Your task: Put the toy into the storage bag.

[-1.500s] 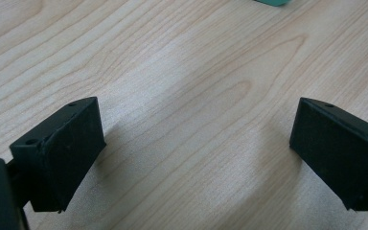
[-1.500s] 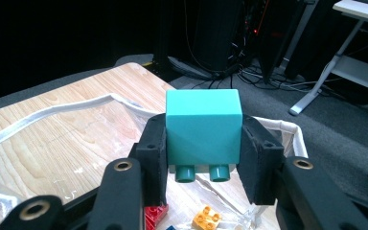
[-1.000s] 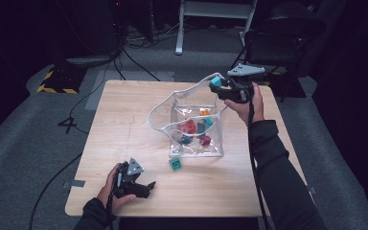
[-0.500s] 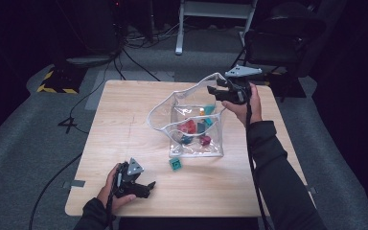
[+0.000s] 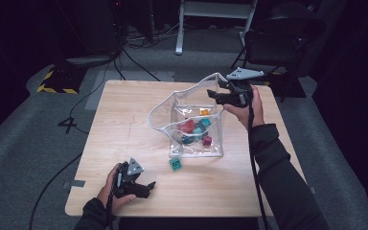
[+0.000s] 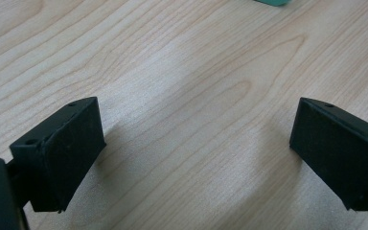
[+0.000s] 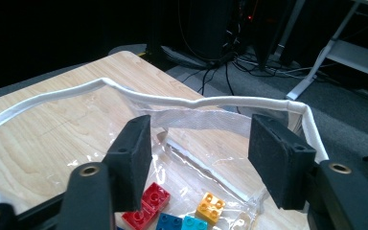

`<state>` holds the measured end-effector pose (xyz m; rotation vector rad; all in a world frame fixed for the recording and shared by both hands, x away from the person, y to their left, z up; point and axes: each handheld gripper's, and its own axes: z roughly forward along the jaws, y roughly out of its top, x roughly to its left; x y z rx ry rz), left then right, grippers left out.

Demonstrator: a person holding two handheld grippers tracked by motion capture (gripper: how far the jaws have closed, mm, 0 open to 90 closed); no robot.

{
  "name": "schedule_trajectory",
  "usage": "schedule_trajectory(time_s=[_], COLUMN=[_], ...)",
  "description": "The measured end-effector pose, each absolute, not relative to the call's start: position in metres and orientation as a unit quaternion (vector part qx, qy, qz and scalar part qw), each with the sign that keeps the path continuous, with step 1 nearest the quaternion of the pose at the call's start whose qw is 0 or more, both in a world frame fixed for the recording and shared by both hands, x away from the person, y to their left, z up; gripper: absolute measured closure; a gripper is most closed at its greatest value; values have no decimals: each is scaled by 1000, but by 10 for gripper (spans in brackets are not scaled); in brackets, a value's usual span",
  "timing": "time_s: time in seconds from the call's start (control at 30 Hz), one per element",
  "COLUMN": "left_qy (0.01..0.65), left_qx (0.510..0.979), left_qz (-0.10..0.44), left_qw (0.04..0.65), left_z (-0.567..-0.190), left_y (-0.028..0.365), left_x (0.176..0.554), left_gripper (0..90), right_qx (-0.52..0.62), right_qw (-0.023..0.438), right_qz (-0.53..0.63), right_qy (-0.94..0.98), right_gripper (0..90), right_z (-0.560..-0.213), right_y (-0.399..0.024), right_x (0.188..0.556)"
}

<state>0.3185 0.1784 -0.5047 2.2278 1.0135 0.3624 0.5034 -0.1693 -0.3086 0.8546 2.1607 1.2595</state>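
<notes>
Nearest the person, at about seven o'clock on the wooden surface (image 5: 124, 124), the left gripper (image 5: 146, 186) rests low in the left hand (image 5: 109, 189). In the left gripper view its jaws stand wide apart over bare wood with nothing between them, so it looks parked, waiting its turn. The forearm comes in from the bottom edge and the gripper lies almost level, pointing toward three o'clock.

A little farther on, near six o'clock of centre, one green block (image 5: 175, 164) lies alone, just outside the front edge of the clear bag (image 5: 191, 143). It probably belongs with the rest.

The bag sits around the middle of the surface, with red, teal, blue, orange and dark pink blocks (image 5: 197, 130) loose inside. Its white-trimmed rim (image 7: 172, 100) stands up and open, likely so blocks can be dropped in.

Farthest, at about one o'clock, the right gripper (image 5: 216, 95) hangs at the bag's far right corner, held in the right hand (image 5: 243, 106) with the arm stretched well forward. Its jaws have just been opening. In the right gripper view the rim runs just beyond the tips, and the pads are clear of it, so nothing is gripped; I judge it is letting the bag's mouth go.
</notes>
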Motion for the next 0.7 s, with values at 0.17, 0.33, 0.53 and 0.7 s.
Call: schedule_trajectory(time_s=[0.17, 0.33, 0.53, 0.7], left_qy=[387, 387, 387, 387], left_qx=[851, 851, 851, 851], left_qz=[138, 139, 139, 138], left_qw=[328, 328, 328, 328], left_z=[-505, -505, -505, -505], left_y=[178, 178, 178, 178], left_x=[319, 319, 319, 318], left_gripper=[48, 48, 48, 48], right_qx=[301, 285, 252, 222], right_qw=[247, 244, 237, 229], right_qz=[470, 479, 493, 501], right_qy=[793, 794, 798, 805], right_gripper=[399, 390, 381, 376], right_z=[-304, -302, -300, -301], right_y=[-173, -173, -172, -168], right_x=[493, 483, 462, 444])
